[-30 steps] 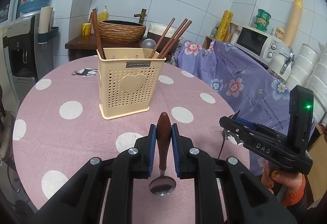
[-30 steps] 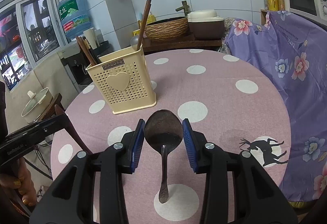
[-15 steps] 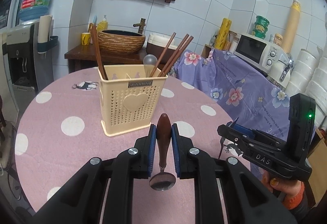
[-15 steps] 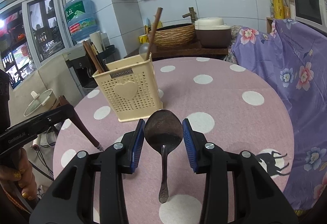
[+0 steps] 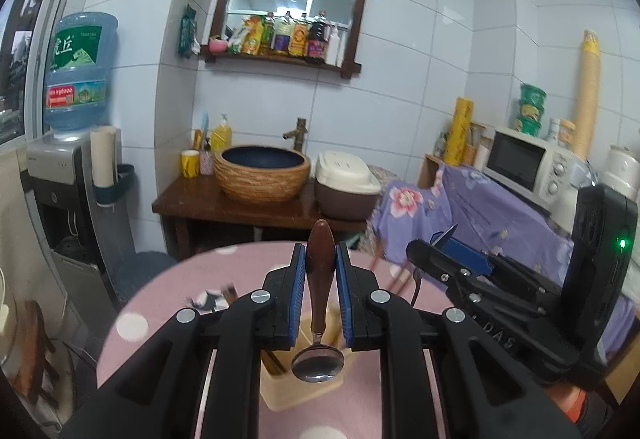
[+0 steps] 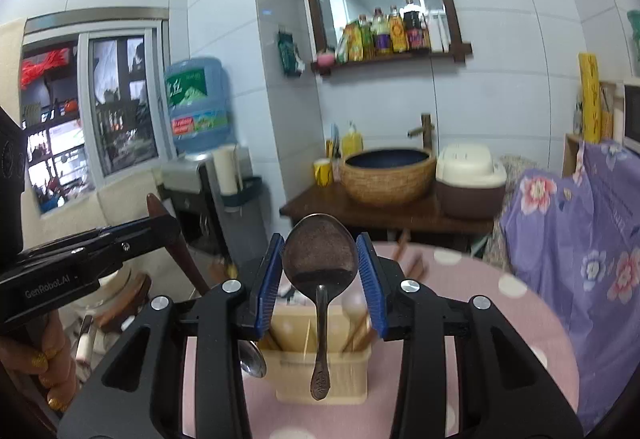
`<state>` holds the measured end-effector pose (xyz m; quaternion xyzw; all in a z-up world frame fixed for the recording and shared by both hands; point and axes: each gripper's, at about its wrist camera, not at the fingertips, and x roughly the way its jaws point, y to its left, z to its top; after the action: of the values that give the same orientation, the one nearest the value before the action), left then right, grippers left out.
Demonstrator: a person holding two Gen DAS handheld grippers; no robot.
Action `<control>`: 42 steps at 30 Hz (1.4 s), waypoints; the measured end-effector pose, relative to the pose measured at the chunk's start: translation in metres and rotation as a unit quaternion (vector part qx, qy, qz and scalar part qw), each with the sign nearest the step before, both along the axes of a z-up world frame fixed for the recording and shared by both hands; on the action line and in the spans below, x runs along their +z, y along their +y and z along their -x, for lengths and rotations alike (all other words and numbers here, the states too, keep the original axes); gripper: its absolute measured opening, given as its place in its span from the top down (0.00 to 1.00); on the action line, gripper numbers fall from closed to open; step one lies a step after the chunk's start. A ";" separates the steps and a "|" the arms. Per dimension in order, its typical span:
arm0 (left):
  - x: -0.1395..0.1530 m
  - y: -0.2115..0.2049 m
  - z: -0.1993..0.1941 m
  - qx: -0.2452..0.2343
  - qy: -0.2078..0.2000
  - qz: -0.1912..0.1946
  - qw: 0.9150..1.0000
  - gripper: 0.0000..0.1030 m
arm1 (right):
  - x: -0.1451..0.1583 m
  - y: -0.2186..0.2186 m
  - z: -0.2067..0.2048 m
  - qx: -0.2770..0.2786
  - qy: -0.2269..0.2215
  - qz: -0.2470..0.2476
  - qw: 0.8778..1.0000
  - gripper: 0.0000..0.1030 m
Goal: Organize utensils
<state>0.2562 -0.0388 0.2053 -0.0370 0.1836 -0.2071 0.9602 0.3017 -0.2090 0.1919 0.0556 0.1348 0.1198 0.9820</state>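
Observation:
My left gripper (image 5: 321, 259) is shut on the brown wooden handle of a spoon (image 5: 319, 279); its steel bowl hangs down just above the cream utensil holder (image 5: 280, 395). My right gripper (image 6: 319, 255) is shut on the bowl of a dark metal spoon (image 6: 319, 259); its handle hangs down over the open top of the cream holder (image 6: 320, 379), which has chopsticks (image 6: 360, 331) inside. The left gripper's spoon bowl (image 6: 252, 359) shows at the holder's left side. Each gripper appears in the other's view: the right gripper (image 5: 448, 239) and the left gripper (image 6: 158, 207).
The holder stands on a round pink table with white dots (image 6: 500, 339). Behind are a wooden stand with a wicker basin (image 5: 262, 175), a rice cooker (image 5: 346, 185), a water dispenser (image 5: 64, 175) and a purple floral cloth (image 5: 500, 223).
Both grippers have risen and moved forward over the holder, which now sits directly below them. Each still holds its spoon.

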 end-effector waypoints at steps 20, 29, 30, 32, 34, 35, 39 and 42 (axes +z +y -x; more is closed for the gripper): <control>-0.110 -0.010 -0.033 0.029 0.067 -0.023 0.997 0.84 | -0.123 0.035 -0.033 -0.028 0.038 0.078 0.996 0.63; -0.109 -0.009 -0.032 0.026 0.067 -0.016 0.997 0.84 | -0.137 0.028 -0.029 -0.024 0.044 0.076 0.996 0.57; -0.106 -0.008 -0.028 0.028 0.058 -0.017 0.998 0.84 | -0.137 0.028 -0.026 -0.024 0.041 0.076 0.996 0.52; -0.102 -0.008 -0.021 0.031 0.046 -0.018 0.998 0.83 | -0.137 0.027 -0.020 -0.025 0.036 0.076 0.996 0.46; -0.099 -0.005 -0.014 0.031 0.041 -0.012 0.999 0.81 | -0.138 0.025 -0.011 -0.027 0.031 0.076 0.996 0.45; -0.098 -0.003 -0.009 0.033 0.039 -0.007 0.999 0.77 | -0.138 0.023 -0.006 -0.028 0.030 0.074 0.996 0.45; -0.102 0.009 0.019 0.047 0.015 -0.001 0.999 0.58 | -0.139 0.011 0.025 -0.033 0.023 0.060 0.997 0.31; -0.113 0.019 0.042 0.062 -0.005 -0.005 0.998 0.33 | -0.143 0.001 0.053 -0.042 0.020 0.062 0.997 0.21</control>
<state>0.2138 -0.0202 0.0928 -0.0424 0.1775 -0.1464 0.9722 0.2486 -0.2077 0.0492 0.0031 0.1592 0.0686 0.9848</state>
